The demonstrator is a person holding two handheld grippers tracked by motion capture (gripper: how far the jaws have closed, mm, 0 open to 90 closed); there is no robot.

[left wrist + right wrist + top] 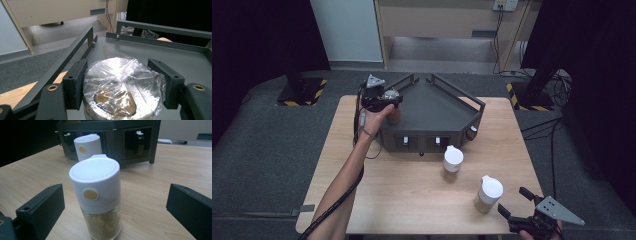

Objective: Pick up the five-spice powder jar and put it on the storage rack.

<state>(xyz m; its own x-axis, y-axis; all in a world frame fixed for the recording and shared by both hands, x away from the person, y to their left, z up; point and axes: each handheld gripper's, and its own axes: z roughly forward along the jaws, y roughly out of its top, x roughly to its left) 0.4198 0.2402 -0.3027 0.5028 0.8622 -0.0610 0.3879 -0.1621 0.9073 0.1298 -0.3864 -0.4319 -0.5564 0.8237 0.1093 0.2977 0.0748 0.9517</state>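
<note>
Plastic film, crinkled and shiny, covers the top of a round jar with brown contents, and the left gripper pinches that jar between its two black jaws, one pad pressed against each side. In the high view this left gripper sits at the far left corner of a dark grey metal rack with low rails, holding the jar just above the rack's flat top shelf, close to the left rail. The rack stands at the far middle of a light wooden table. Its near face has small compartments with white-topped items inside. Two glass shakers stand on the table in front of the rack: a white-capped glass shaker of tan powder just before the rack, and a second white-capped shaker nearer and further right. The right gripper rests at the near right edge of the table with its jaws spread wide, pointing at the second shaker, which stands upright between the open jaws without touching either pad.
</note>
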